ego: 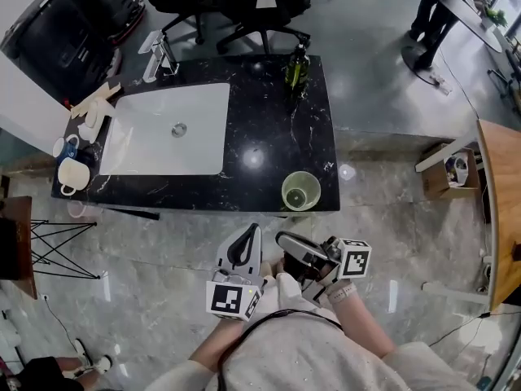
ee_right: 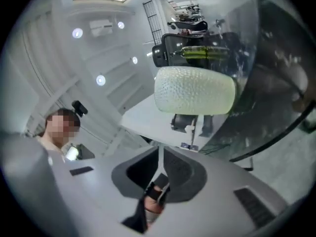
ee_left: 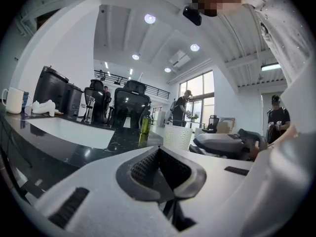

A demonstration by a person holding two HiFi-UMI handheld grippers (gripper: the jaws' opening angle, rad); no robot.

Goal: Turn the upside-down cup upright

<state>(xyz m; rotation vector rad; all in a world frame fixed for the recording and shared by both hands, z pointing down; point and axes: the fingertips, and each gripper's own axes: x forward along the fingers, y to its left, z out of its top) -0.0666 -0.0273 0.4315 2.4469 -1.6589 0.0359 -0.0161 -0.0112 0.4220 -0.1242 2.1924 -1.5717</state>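
Note:
A pale green textured cup (ego: 300, 191) stands mouth-up near the front right edge of the black marble counter (ego: 269, 120). Both grippers are held off the counter, close to the person's body and below its front edge. My left gripper (ego: 247, 233) points toward the counter with its jaws shut and empty; its view shows the cup (ee_left: 177, 136) ahead and the right gripper (ee_left: 222, 144) beside it. My right gripper (ego: 285, 239) lies rolled over, pointing left, its jaws shut on nothing. In the right gripper view the cup (ee_right: 195, 90) appears sideways, well beyond the jaws.
A white sink (ego: 167, 129) with a faucet (ego: 159, 55) fills the counter's left half. A green bottle (ego: 296, 68) stands at the back edge, mugs (ego: 72, 173) at the left end. Office chairs (ego: 244, 6) stand behind; a wooden table (ego: 501, 194) is at right.

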